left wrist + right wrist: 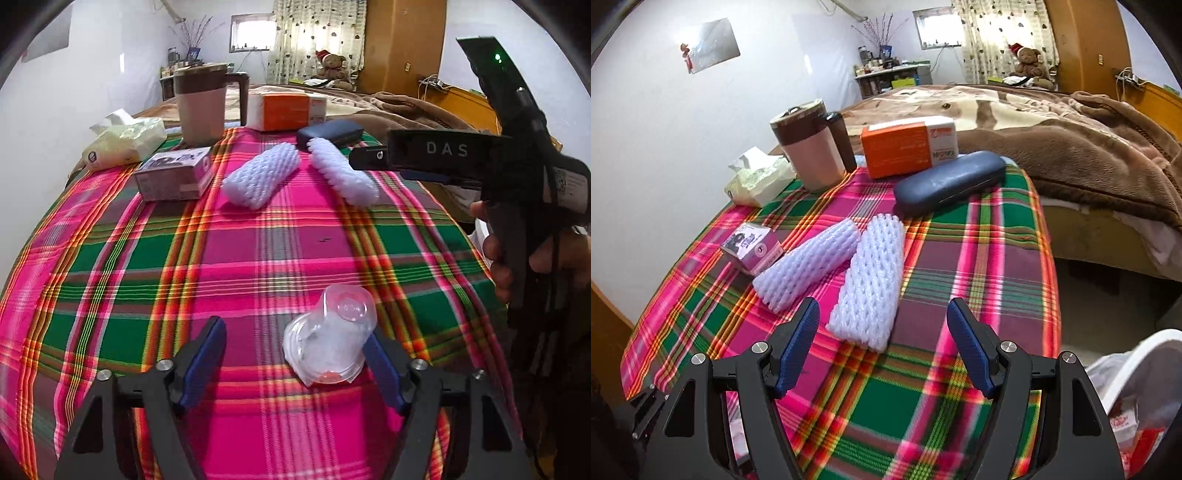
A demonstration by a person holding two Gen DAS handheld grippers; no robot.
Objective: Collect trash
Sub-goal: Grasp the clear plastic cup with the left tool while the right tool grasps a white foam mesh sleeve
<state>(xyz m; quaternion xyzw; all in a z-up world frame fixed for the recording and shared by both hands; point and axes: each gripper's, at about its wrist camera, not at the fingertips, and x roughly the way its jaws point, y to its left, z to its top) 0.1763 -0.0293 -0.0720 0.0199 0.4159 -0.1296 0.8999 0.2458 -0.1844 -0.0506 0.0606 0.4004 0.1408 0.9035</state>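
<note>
A crushed clear plastic cup lies on the plaid tablecloth between the fingers of my left gripper, which is open; the cup rests against the right finger. Two white foam fruit nets lie further back, one on the left and one on the right. In the right wrist view my right gripper is open and empty, just short of the nearer foam net; the other net lies to its left. The right gripper's body shows in the left wrist view.
At the back stand a brown and pink jug, a tissue pack, an orange box, a dark blue glasses case and a small purple box. A bed with a brown blanket lies behind. A white bin holding trash is at lower right.
</note>
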